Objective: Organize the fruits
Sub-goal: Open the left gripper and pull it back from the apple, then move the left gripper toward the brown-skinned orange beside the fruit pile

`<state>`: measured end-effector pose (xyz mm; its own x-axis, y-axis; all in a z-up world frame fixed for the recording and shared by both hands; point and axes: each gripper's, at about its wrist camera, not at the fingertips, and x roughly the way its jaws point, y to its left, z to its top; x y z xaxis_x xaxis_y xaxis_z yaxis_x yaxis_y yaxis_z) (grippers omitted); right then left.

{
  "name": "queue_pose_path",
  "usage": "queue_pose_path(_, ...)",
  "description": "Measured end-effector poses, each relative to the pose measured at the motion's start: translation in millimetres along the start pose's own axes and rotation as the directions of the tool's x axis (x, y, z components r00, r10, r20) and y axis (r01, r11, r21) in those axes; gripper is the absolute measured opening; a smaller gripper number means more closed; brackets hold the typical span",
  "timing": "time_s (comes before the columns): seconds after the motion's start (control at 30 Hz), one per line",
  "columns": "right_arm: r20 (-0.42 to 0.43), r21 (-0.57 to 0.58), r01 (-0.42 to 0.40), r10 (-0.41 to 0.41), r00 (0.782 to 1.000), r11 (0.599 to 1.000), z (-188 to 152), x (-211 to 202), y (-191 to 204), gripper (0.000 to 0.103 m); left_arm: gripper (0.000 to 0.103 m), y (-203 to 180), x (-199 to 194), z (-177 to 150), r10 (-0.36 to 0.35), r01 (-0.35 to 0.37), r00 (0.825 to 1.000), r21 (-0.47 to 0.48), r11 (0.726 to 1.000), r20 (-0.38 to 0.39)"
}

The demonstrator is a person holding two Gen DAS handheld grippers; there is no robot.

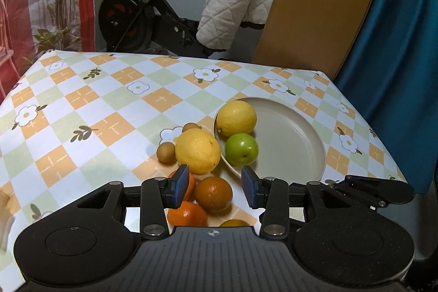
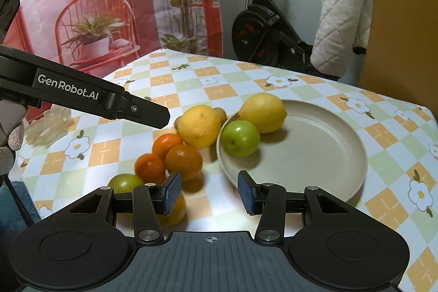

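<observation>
- Left gripper [image 1: 215,186], black with blue ribbed pads: spread, nothing pinched, hovering over the near cluster of fruit.
- Right gripper [image 2: 209,192], same build: spread and empty, over bare chequered floral tablecloth [image 2: 224,93] at the near-left rim of the plate.
- Round beige ceramic plate [image 2: 323,155]: right of centre, holding a yellow oval lemon [image 2: 264,112] at its far-left edge with a small green apple [image 2: 240,138] touching it on the near side.
- Second, rounder yellow lemon [image 1: 197,151]: on the cloth just left of the plate, beyond the left gripper's left pad.
- Three glossy oranges [image 2: 179,158]: bunched nearer, the darkest [image 1: 213,193] seen between the left gripper's pads, not touched.
- Two small brown round fruits [image 1: 166,152]: left of and behind the rounder lemon.
- Greenish fruit [image 2: 124,182]: nearest left, partly hidden by the right gripper's left finger.
</observation>
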<state>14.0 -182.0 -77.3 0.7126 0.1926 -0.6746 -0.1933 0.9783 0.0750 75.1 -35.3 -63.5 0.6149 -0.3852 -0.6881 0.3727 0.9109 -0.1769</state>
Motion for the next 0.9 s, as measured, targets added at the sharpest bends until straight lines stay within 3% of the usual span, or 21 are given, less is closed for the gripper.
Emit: queue_pose_path(0.9, -0.096, -0.079, -0.087, 0.079, 0.992, 0.993, -13, 27, 31, 0.042, 0.047, 8, 1, -15, 0.042, -0.043, 0.999, -0.054, 0.998, -0.028)
